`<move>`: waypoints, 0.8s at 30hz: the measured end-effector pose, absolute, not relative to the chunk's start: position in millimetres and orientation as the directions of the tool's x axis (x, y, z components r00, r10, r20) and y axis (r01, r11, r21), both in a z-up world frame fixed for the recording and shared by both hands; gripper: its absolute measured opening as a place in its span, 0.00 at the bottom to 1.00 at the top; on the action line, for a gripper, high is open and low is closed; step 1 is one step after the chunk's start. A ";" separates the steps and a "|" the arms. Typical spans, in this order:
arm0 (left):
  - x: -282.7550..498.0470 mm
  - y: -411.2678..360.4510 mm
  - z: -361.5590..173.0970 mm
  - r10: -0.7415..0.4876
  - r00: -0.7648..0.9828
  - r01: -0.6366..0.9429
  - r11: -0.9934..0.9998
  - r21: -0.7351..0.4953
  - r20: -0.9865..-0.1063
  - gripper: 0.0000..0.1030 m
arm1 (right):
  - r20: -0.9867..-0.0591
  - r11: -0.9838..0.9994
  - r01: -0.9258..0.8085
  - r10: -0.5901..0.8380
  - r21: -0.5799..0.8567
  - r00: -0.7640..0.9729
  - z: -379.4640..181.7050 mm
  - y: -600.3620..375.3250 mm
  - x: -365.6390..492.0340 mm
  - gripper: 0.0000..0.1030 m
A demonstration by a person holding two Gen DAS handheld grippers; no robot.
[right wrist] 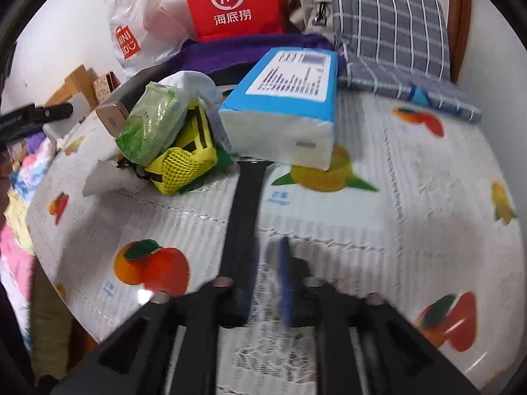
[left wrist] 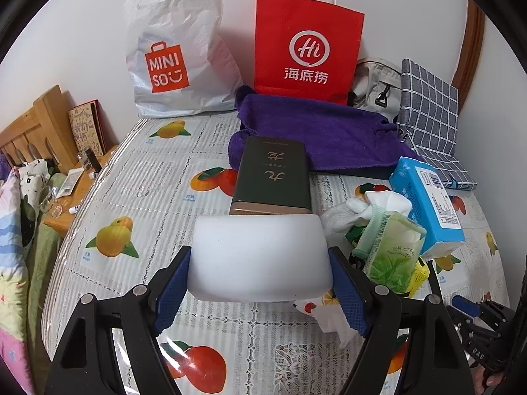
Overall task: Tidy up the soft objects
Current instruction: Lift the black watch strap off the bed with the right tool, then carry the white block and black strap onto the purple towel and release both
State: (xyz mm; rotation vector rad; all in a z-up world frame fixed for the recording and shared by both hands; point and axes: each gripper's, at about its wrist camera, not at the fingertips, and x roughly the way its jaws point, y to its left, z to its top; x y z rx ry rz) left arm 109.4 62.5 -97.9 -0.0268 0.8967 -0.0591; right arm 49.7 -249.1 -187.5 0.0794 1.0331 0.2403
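- Worktop (left wrist: 138,184): covered with a glossy fruit-print cloth; a white wall stands behind it.
- Left gripper (left wrist: 260,273): its blue-padded fingers (left wrist: 173,288) stand wide and press on both sides of a white foam block (left wrist: 258,256). The block is clamped between them, at the near middle of the worktop.
- Dark green box (left wrist: 273,172): lies flat just beyond the foam block, gold lettering on top, its far end resting on a purple towel (left wrist: 316,131).
- Purple towel: spread along the back of the worktop, in front of a red paper bag (left wrist: 308,46) and beside a white Miniso plastic bag (left wrist: 174,52), both standing against the wall.
- Soft-object pile, right of the foam block: a green tissue pack (right wrist: 154,121) lies tilted on a yellow mesh item (right wrist: 184,164); a white cloth (left wrist: 378,204) sits behind them; a blue tissue pack (right wrist: 290,105) leans just beside the pile, one end raised.
- Grey checked cushion (right wrist: 388,23): at the back right corner, partly on the worktop, with a beige bag (left wrist: 375,82) behind it.
- Right gripper (right wrist: 263,273): blurred in its own view. Its fingers (right wrist: 242,230) stand narrowly apart with only the cloth of the worktop visible between them; nothing is held. It points at bare cloth in front of the blue tissue pack, apart from the pile.
- Left edge: a wooden headboard (left wrist: 39,121) and patterned bedding (left wrist: 16,230) lie beside the worktop.
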 end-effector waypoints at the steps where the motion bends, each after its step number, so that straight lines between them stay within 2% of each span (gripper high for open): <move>1: 110.5 63.3 -99.3 -0.062 0.619 0.038 0.998 -0.049 -0.783 0.77 | -0.836 0.969 -0.159 0.242 0.187 0.492 -187.4 -247.4 50.8 0.37; 2: 111.3 63.7 -100.4 -0.060 0.617 0.038 0.998 -0.047 -0.784 0.77 | -0.833 0.968 -0.162 0.246 0.189 0.496 -187.6 -244.9 51.5 0.41; 8: 113.0 62.8 -101.3 -0.065 0.617 0.047 0.998 -0.046 -0.784 0.77 | -0.831 0.978 -0.181 0.187 0.106 0.524 -198.1 -221.8 57.4 0.42; 10: 113.3 62.4 -100.9 -0.069 0.618 0.048 0.998 -0.050 -0.783 0.77 | -0.828 0.983 -0.175 0.143 0.054 0.543 -199.5 -216.7 58.2 0.34; 11: 113.7 61.8 -100.7 -0.071 0.619 0.051 0.997 -0.050 -0.782 0.77 | -0.828 0.983 -0.181 0.110 0.010 0.549 -199.4 -213.2 58.1 0.20; 12: 114.3 61.4 -100.5 -0.071 0.620 0.053 0.997 -0.049 -0.782 0.77 | -0.831 0.982 -0.191 0.108 0.002 0.545 -198.2 -212.2 58.8 0.20; 15: 116.8 60.4 -99.2 -0.074 0.620 0.059 0.997 -0.048 -0.781 0.77 | -0.835 0.982 -0.178 0.147 0.060 0.531 -189.5 -222.4 59.2 0.20; 20: 120.4 58.9 -92.7 -0.079 0.629 0.063 0.997 -0.050 -0.773 0.77 | -0.811 0.977 -0.201 0.178 0.076 0.558 -157.8 -229.7 46.6 0.20; 24: 123.8 56.0 -84.7 -0.073 0.638 0.067 0.997 -0.040 -0.767 0.77 | -0.769 0.969 -0.222 0.222 0.107 0.600 -124.9 -236.7 34.1 0.20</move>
